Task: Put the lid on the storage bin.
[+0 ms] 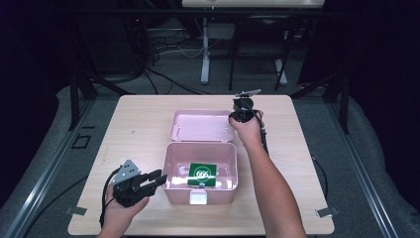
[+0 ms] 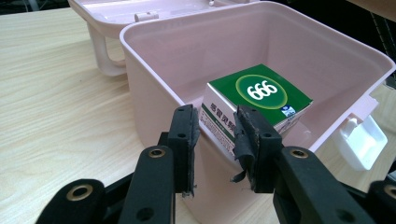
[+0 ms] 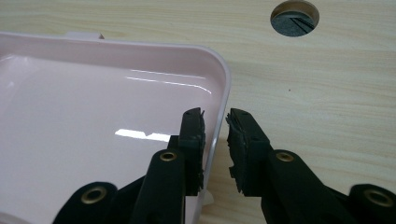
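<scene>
A pink plastic box [image 1: 171, 148] stands open at the table's middle, its lid [image 1: 200, 126] lying back flat behind it. Inside lies a green carton [image 1: 202, 174] marked 666. My left gripper [image 1: 159, 177] is open just outside the box's left front wall [image 2: 154, 93], pointing at the green carton [image 2: 261, 91]; nothing is between its jaws [image 2: 217, 116]. My right gripper [image 1: 233, 118] is at the lid's right rim. In the right gripper view its jaws [image 3: 215, 119] are open astride the rim of the lid [image 3: 93, 102], one inside and one outside.
A white latch [image 1: 199, 198] hangs on the box's front wall. A curved handle [image 2: 100, 51] shows under the lid. A round cable hole [image 3: 295, 11] sits in the wooden table [image 1: 133, 124] beyond the lid. Bare tabletop lies to both sides of the box.
</scene>
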The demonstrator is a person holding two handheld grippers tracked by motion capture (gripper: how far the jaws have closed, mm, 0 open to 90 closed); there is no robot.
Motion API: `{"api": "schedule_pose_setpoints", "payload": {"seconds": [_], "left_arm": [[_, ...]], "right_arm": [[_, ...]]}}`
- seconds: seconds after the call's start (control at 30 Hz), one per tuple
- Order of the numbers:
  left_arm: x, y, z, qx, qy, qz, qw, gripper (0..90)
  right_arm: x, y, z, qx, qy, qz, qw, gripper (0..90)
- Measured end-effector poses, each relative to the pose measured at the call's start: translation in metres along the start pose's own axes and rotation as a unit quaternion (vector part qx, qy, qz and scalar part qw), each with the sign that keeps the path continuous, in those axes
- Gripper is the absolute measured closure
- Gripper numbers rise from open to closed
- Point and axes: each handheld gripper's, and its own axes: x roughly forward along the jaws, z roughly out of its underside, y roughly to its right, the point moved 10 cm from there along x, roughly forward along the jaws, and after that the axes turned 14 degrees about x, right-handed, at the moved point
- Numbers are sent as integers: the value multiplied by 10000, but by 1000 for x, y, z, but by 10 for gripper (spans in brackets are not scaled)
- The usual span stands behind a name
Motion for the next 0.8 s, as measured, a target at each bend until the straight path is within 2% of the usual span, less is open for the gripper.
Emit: {"api": "schedule_pose_setpoints", "payload": {"seconds": [0.3, 0.7, 0.8], "left_arm": [[0, 0, 0, -10, 7, 0, 10000, 688], [0, 0, 0, -13, 15, -20, 10000, 691], [0, 0, 0, -15, 16, -22, 10000, 693]], "right_arm": [[3, -1, 1, 15, -50, 69, 10000, 811], [0, -2, 1, 77, -38, 103, 9999, 830], [-1, -2, 0, 153, -25, 66, 9999, 835]]}}
